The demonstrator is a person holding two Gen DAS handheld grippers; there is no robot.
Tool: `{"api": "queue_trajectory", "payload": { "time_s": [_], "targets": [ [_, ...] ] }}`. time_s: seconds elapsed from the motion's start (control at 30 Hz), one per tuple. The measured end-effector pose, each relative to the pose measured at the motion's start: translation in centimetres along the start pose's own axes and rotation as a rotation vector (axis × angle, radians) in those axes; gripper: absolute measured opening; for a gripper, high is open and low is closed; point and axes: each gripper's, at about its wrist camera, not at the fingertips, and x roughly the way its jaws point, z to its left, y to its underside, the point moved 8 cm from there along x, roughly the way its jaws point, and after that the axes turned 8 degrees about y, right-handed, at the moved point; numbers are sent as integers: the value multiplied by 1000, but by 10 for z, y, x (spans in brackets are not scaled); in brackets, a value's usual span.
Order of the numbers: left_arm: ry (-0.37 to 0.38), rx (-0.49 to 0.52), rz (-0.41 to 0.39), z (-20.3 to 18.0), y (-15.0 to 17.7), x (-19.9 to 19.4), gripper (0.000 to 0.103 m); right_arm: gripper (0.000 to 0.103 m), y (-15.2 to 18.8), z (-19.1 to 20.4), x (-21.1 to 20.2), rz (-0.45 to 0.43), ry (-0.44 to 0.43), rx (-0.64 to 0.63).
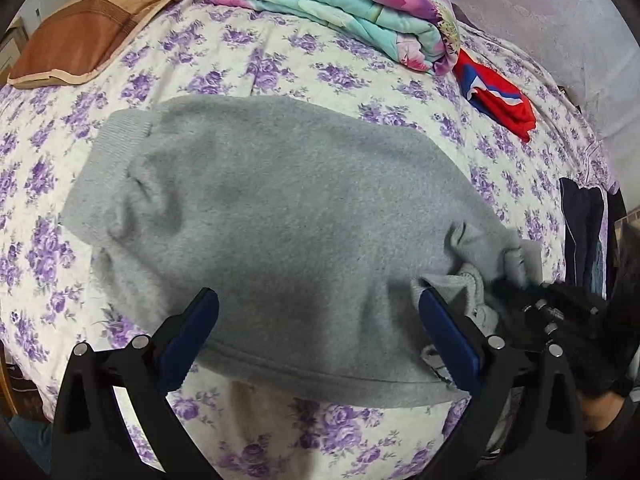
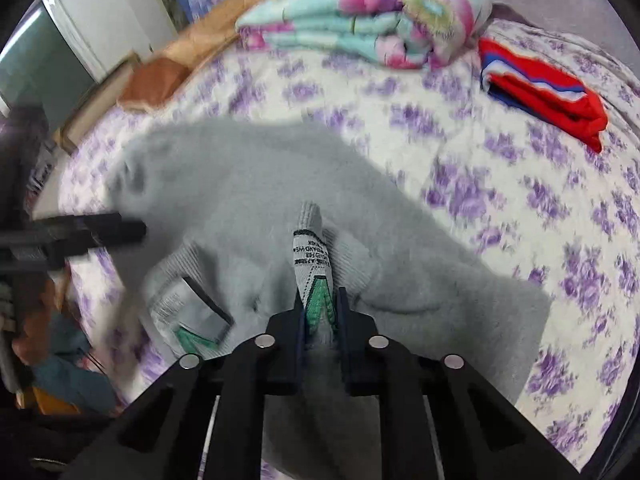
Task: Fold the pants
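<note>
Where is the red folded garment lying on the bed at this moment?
In both views the red folded garment lies at the upper right on the floral bedsheet, just right of the folded turquoise quilt, beyond the grey pants.

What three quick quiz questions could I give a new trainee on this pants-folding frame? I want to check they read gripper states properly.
1. True or false: the left gripper is shut on the grey pants.
2. What does the right gripper pinch? A) the red garment B) the waistband with label C) the floral quilt
3. Fill in: the pants lie on a bedsheet printed with ____ flowers.

Key: 1 false, its jaws stand wide open over the fabric; 2 B; 3 purple.
</note>
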Motion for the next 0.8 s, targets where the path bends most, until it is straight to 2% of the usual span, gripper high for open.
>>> {"api": "queue_trajectory", "payload": {
  "time_s": [0.03,0.13,0.2,0.27,0.3,0.33,0.4,0.47,0.53,0.6,0.67,0.7,0.8],
  "targets": [
    [-2,2,-7,2,0,-2,98,13,-4,4,-13,-26,-17,-21],
    [7,5,-16,3,0,-3,98,13,-5,35,-47,-49,-164,-123],
    [-1,1,-7,5,1,1,98,17,3,49,-40,-33,-150,-192],
    [1,-13,-2,5,0,5,98,26,19,61,-10,36,-124,-238],
    [4,-21,-4,6,-1,5,98,45,27,66,5,66,-128,-242],
    [3,-30,-7,8,-2,4,98,68,31,73,14,86,-149,-250],
    [-7,-40,-18,15,-3,0,98,88,33,89,13,47,-149,-305],
    [-11,-48,-26,21,-2,-4,98,89,35,101,19,22,-63,-399],
    [-7,-68,-25,26,-2,-5,98,75,31,104,27,14,9,-429],
    [-2,-74,-30,26,-1,-7,98,70,22,97,26,17,-14,-360],
    [-6,-62,-34,24,-1,-8,98,68,15,93,22,27,-61,-291],
    [-9,-56,-34,23,-1,-9,98,64,14,92,23,23,-45,-296],
    [-23,-50,-30,22,-1,-7,98,66,21,97,30,36,-1,-382]
  ]
}}
